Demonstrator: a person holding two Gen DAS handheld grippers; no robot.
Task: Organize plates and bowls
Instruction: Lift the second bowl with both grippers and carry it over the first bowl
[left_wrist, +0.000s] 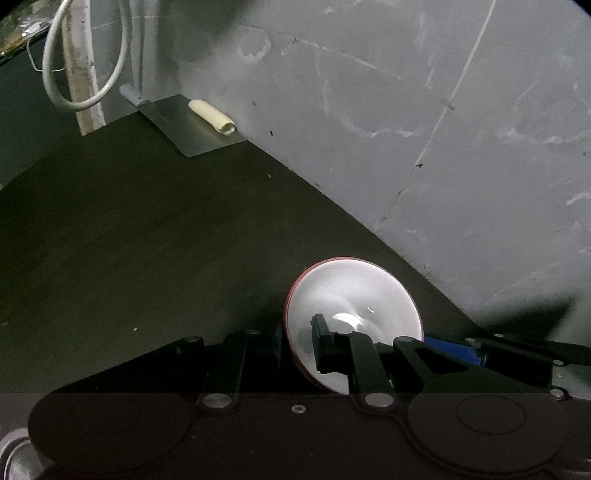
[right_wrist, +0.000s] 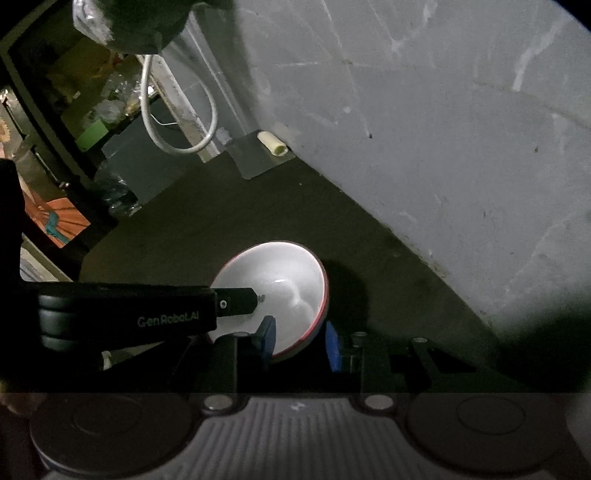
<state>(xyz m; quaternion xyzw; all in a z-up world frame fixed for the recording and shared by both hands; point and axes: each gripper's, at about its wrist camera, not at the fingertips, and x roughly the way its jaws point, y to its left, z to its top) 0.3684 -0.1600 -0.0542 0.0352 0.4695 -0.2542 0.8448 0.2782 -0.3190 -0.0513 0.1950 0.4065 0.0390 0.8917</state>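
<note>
A bowl (left_wrist: 354, 306), white inside with a red outside, rests on the dark counter (left_wrist: 147, 240) close to the grey wall. In the left wrist view my left gripper (left_wrist: 299, 341) is shut on the bowl's left rim, one finger inside and one outside. The right gripper's blue pad (left_wrist: 454, 350) shows at the bowl's right side. In the right wrist view the bowl (right_wrist: 284, 280) sits just ahead, and my right gripper (right_wrist: 301, 345) is shut on its near right rim, one blue pad inside and one outside. The left gripper (right_wrist: 255, 299) reaches in from the left.
The grey scratched wall (left_wrist: 443, 129) runs diagonally along the counter's far edge. A metal sheet (left_wrist: 184, 125) with a cream tube (left_wrist: 212, 116) lies in the far corner beside a looped white cable (left_wrist: 55, 74). Cluttered shelves (right_wrist: 92, 110) stand beyond the counter's left edge.
</note>
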